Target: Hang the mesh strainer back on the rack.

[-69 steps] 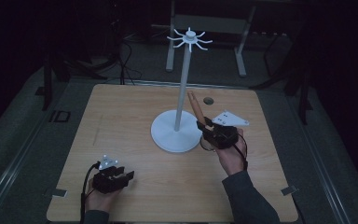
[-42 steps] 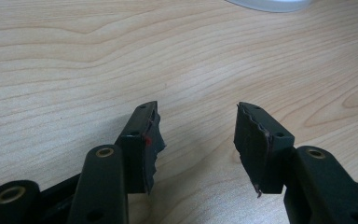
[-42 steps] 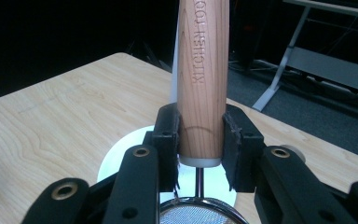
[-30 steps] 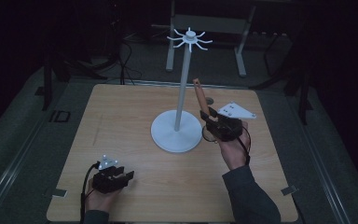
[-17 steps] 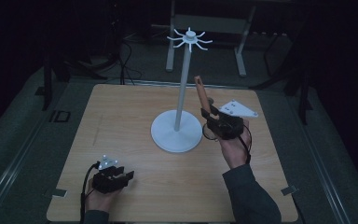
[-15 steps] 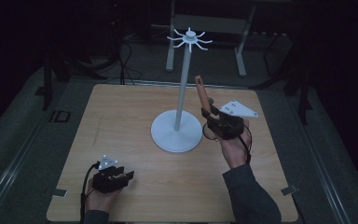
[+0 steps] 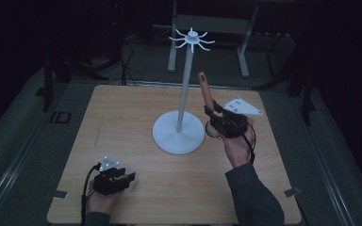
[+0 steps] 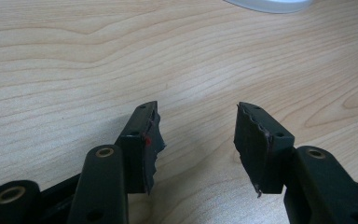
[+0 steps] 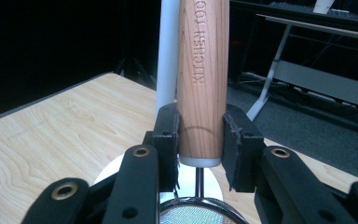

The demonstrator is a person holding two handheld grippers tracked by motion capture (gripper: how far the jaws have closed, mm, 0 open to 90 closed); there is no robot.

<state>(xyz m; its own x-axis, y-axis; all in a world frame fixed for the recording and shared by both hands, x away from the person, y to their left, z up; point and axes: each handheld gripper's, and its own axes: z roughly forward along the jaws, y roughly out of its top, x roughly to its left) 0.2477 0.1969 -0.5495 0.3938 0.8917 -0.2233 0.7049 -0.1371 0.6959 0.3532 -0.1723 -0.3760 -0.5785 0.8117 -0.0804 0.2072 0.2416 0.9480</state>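
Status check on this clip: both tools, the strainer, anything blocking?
Right tool shut on strainer handle, raised beside white stand. Left tool open, idle on table. Stand pole close behind handle.

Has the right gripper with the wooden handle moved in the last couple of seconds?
Yes. The right gripper has risen and tipped the wooden handle more upright, closer to the white stand pole; before, it leaned lower over the table.

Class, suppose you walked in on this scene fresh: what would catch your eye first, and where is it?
First, the tall white stand at the table's middle, its pole topped by a ring of hooks. Just right of it, the right gripper clamps the wooden handle of a small strainer, held almost upright beside the pole. Near the front left corner, the left gripper rests open on the wooden table.
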